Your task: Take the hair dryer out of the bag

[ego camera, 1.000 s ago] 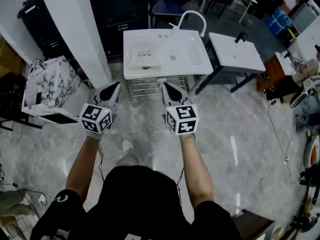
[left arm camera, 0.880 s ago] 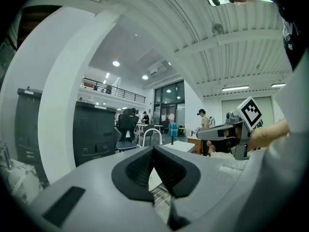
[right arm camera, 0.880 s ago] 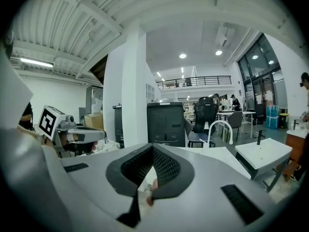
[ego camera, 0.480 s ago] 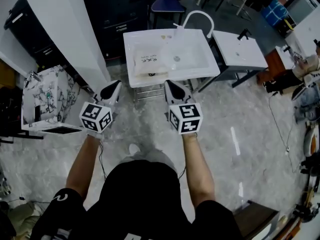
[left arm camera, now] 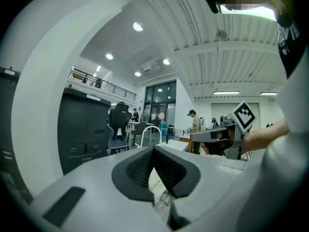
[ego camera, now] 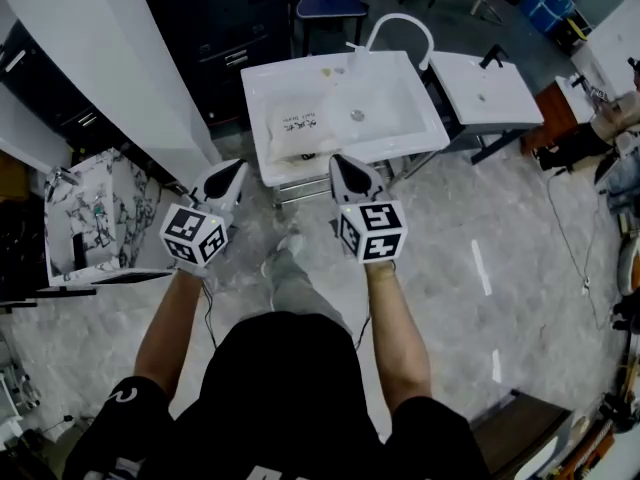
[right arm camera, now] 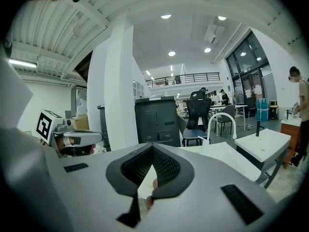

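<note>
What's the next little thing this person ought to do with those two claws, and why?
Probably step closer to the white sink and open one gripper. The left gripper and right gripper are both shut and empty, while the pale bag lies flat in the basin ahead of them, untouched.

Nothing can be read with any certainty. The pale bag (ego camera: 297, 125) lying in the white sink (ego camera: 395, 140) at the far side carries a few short lines of dark print, too small and soft in the head view to make out as letters. The cubes on the left gripper (ego camera: 233, 171) and the right gripper (ego camera: 341, 165) bear only black-and-white square marker patterns, with no words or numbers. On the person's black sleeve (ego camera: 112, 413) at the near left there is a small white ring-shaped mark, which cannot be told as a letter or a logo.
</note>
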`<state>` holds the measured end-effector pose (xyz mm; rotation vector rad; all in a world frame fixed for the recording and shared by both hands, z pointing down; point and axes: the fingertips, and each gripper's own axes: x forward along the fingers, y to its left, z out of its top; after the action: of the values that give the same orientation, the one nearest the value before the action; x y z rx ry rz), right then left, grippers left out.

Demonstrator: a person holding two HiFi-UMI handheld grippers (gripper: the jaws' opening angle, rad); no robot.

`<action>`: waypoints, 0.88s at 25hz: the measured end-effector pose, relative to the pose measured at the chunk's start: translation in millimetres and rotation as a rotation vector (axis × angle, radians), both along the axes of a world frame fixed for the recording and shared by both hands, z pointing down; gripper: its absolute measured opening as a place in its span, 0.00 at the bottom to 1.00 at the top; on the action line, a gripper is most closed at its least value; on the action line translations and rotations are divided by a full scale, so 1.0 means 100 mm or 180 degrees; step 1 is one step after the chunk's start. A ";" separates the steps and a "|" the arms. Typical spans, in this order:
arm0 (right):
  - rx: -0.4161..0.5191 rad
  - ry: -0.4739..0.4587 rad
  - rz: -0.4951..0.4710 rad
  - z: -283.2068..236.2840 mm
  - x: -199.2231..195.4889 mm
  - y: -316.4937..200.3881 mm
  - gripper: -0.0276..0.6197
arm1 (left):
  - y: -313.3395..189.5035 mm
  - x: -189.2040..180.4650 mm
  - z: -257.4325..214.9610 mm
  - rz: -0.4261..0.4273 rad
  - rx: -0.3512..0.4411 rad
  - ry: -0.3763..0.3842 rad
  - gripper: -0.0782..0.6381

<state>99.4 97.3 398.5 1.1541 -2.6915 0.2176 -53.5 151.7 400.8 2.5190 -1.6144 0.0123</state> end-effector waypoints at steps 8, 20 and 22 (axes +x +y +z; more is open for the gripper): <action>-0.0088 -0.0064 0.0154 0.17 -0.30 -0.73 0.03 | -0.85 -0.21 0.15 0.0301 -0.0072 -0.0050 0.10; -0.0363 -0.0171 0.0585 0.49 -0.37 -1.79 0.03 | -1.94 -0.29 0.43 0.0787 -0.0280 -0.0091 0.10; -0.0388 -0.0190 0.0639 0.54 -0.35 -1.92 0.03 | -2.05 -0.29 0.47 0.0859 -0.0302 -0.0091 0.10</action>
<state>64.1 -94.3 452.3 1.3996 -2.5690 0.4472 -82.5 -53.2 447.4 2.6510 -1.2391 0.1517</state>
